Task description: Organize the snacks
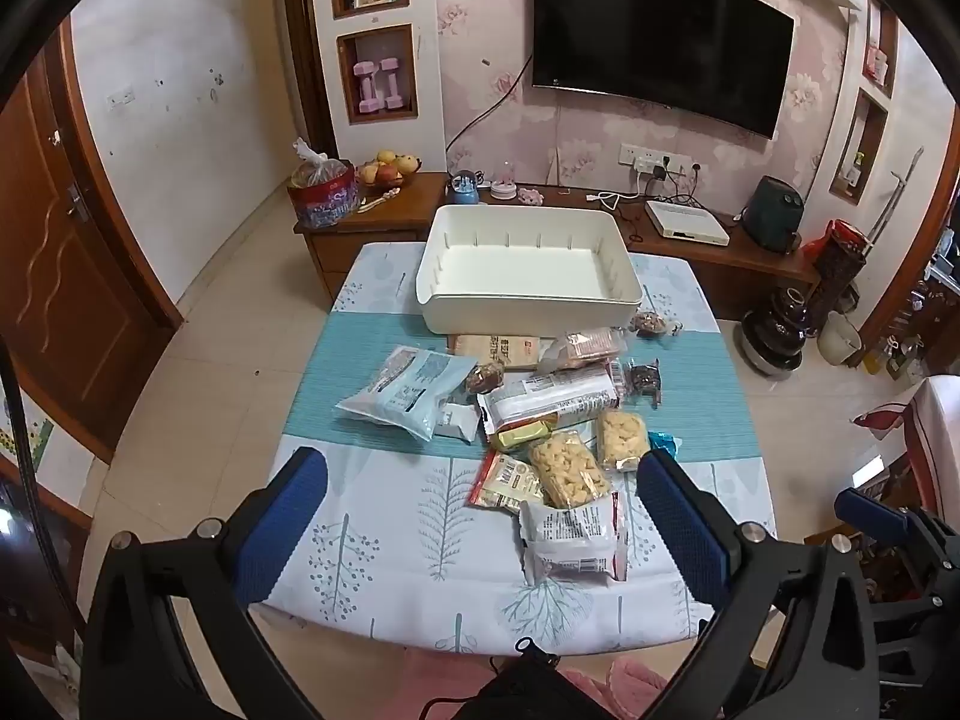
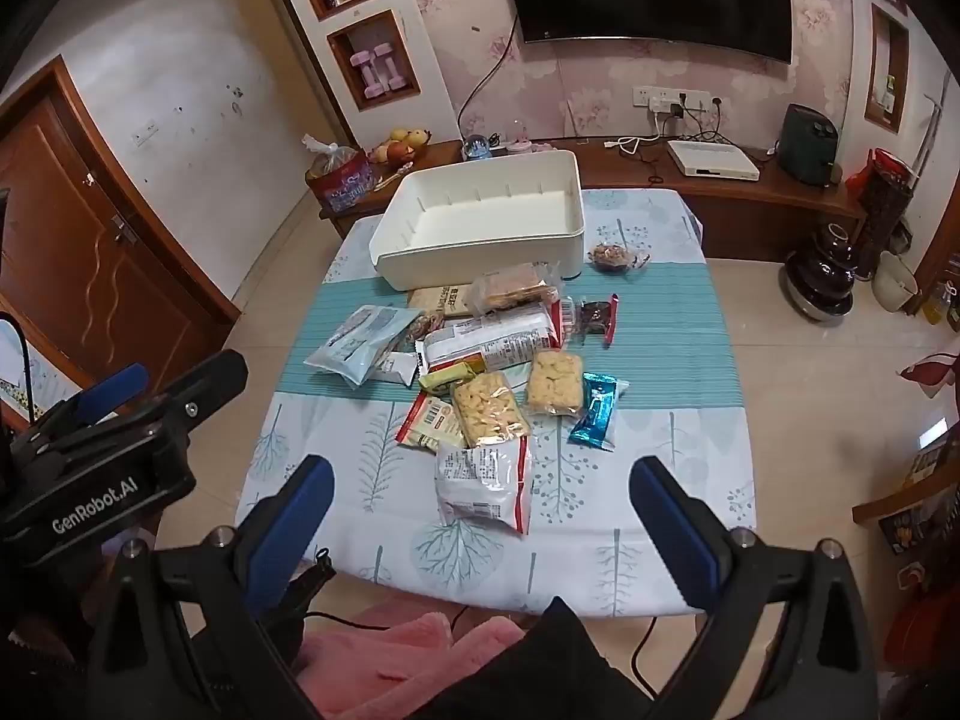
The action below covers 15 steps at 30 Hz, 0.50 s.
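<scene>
A pile of snack packets lies mid-table: a white packet [image 1: 570,537] [image 2: 485,483] nearest me, two clear bags of puffed snacks [image 1: 570,468] [image 2: 489,408], a long white pack [image 1: 552,393], a pale blue bag [image 1: 408,390] [image 2: 360,342] and a blue foil bar [image 2: 594,411]. An empty white bin [image 1: 528,264] [image 2: 486,222] stands at the table's far side. My left gripper [image 1: 480,480] is open and empty above the near table edge. My right gripper [image 2: 480,486] is open and empty, hovering over the near edge too.
The table [image 1: 390,528] has a leaf-print cloth with a teal runner. Behind it runs a low wooden TV cabinet [image 1: 750,252] with a fruit bowl, a red basket and electronics. Dark vases [image 1: 774,330] stand on the floor at right. A door is at left.
</scene>
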Each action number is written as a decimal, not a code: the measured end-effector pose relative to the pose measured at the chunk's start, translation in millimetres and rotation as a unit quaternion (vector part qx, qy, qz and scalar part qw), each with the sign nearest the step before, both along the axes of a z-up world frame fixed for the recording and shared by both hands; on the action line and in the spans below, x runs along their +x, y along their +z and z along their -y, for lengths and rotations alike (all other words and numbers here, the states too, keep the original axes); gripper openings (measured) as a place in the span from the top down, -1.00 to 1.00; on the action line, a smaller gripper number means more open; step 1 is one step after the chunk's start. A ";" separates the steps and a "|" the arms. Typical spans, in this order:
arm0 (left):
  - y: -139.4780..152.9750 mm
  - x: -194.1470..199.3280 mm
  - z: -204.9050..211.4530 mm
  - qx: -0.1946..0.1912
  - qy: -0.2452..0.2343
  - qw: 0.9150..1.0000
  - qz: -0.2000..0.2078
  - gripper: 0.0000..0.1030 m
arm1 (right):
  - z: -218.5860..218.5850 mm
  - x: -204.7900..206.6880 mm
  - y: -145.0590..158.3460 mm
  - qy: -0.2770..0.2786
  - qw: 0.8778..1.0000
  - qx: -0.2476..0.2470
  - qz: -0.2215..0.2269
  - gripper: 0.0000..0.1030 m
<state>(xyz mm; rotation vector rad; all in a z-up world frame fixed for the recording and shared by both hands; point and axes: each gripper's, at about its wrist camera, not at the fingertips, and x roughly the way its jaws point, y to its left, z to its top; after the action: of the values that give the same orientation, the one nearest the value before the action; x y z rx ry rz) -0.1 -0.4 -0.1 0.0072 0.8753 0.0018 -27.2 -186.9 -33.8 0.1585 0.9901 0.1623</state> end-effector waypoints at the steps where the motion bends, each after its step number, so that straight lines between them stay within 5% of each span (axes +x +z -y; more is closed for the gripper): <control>1: 0.2 -0.3 -0.3 -0.002 0.001 1.000 0.002 -1.00 | -0.2 0.6 -0.2 0.000 1.000 0.000 -0.002 -0.93; 15: 0.0 0.0 -0.2 0.000 0.001 1.000 0.000 -1.00 | -0.8 5.4 -2.3 -0.002 1.000 -0.001 -0.006 -0.93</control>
<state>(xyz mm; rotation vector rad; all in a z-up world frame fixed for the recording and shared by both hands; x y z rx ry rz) -0.1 -0.2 -0.1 0.0061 0.8760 0.0040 -21.8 -186.1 -36.1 0.1595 1.0011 0.1578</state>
